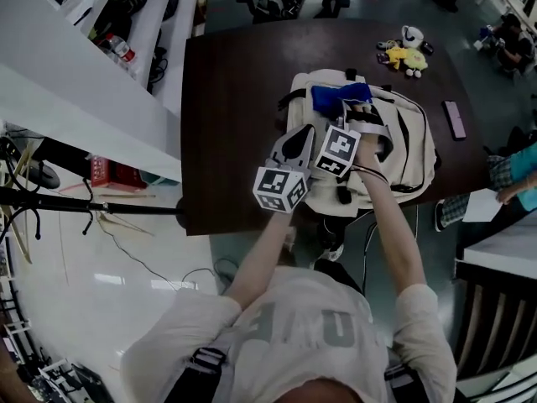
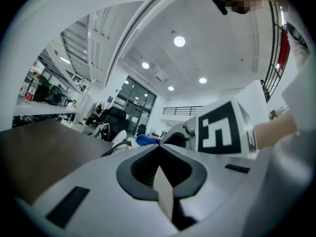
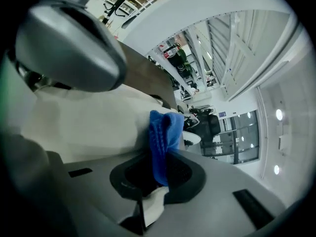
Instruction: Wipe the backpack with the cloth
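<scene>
Right gripper (image 3: 155,174) clamps blue knitted cloth (image 3: 160,137) mid-frame; sweep it flat over cream fabric backpack (image 1: 411,149), closed empty left gripper (image 2: 160,174) bracing

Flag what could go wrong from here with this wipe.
The right gripper pinches only a fold of the cloth, so dragging could pull it free. The left gripper is shut on nothing, so nothing grips the backpack; it lies near the near edge of the table and may slide. Its black straps could snag the cloth.

My head camera stares steeply down; both claw cameras skim close and low, sharing the backpack (image 1: 413,141) (image 3: 84,127) and blue cloth (image 1: 336,97) (image 3: 163,132) mid-frame.
</scene>
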Motion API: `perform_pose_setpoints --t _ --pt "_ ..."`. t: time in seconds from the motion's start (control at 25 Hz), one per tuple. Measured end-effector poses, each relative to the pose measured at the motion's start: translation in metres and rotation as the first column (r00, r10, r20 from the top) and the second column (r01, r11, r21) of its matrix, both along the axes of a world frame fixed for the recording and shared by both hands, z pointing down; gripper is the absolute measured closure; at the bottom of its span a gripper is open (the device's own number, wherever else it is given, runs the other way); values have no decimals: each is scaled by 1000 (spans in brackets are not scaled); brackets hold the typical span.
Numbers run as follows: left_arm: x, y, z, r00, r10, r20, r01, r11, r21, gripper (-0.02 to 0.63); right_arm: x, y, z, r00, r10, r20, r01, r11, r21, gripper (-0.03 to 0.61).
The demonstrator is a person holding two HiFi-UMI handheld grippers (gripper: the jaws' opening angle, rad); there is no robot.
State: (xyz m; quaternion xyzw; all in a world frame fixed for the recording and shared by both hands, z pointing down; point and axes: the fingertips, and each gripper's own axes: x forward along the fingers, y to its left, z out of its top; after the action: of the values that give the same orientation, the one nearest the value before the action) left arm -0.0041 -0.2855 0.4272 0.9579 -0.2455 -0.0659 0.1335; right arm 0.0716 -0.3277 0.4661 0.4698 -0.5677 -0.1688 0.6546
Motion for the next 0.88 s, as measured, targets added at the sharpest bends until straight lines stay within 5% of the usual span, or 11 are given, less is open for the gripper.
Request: perform_pose_setpoints --t 0.16,0.4,0.88 --pt "-18 9 -16 998 -65 -19 66 996 52 609 -18 28 5 999 -25 -35 25 1000 2 537" --pt "-50 52 -11 982 -188 5 188 981 42 609 -50 94 21 996 -83 35 83 996 -21 537" --pt "-74 159 4 960 -277 26 276 960 48 609 -112 218 78 974 -208 91 212 977 -33 537"
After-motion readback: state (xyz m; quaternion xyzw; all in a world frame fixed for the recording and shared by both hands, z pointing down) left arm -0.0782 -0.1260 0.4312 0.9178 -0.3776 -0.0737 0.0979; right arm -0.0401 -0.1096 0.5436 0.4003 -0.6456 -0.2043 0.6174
